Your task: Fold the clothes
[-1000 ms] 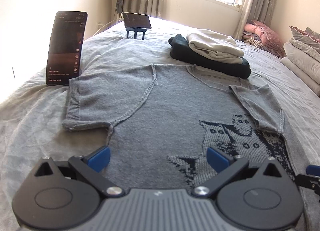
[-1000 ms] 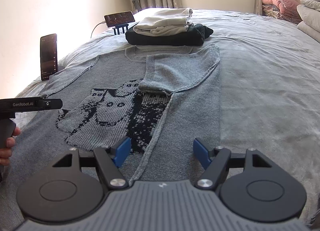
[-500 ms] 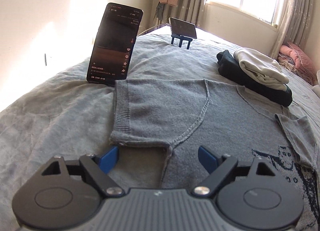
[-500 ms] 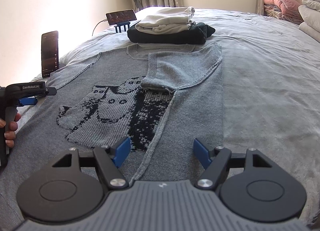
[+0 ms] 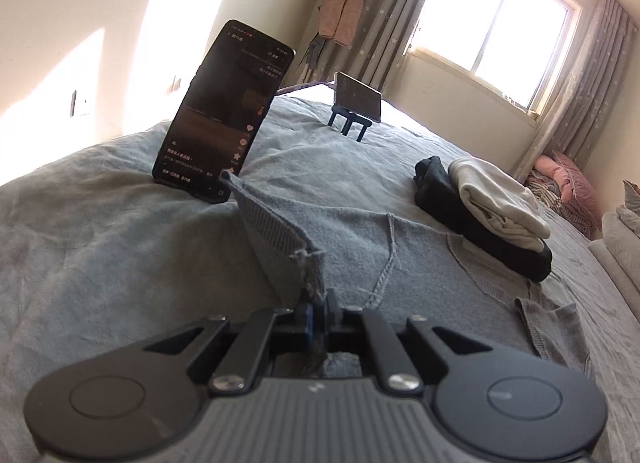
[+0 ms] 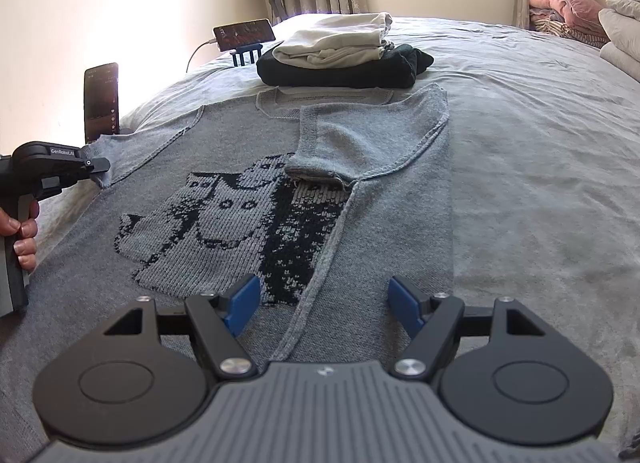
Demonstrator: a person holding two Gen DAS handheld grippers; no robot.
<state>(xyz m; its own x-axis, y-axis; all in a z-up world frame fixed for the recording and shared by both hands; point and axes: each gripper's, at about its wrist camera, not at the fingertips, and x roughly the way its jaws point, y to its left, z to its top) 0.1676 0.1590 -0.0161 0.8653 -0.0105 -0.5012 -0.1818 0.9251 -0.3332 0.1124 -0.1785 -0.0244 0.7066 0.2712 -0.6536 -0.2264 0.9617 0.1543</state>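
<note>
- grey knitted sweater [image 6: 248,191] lies flat on the bed [image 6: 540,143], front up, its length running away from you toward the folded pile [image 6: 344,59] at the neck end
- your left gripper [image 5: 318,315] is clenched on the cuff corner of the left sleeve [image 5: 280,231]; the cuff is raised off the bed, and the fabric stretches from the pads toward the upright phone [image 5: 224,111]
- that sleeve sticks out sideways from the body, so the fold looks to go inward, across the cat pattern [image 6: 208,223]
- the right sleeve [image 6: 360,147] already lies folded over the chest, so the landing spot is just beside it
- your right gripper [image 6: 324,303] is released, jaws wide over the hem side with nothing between them
- open room lies to the right on the bare cover; on the left the phone stands just beside the sleeve and may tip if the cloth drags
</note>
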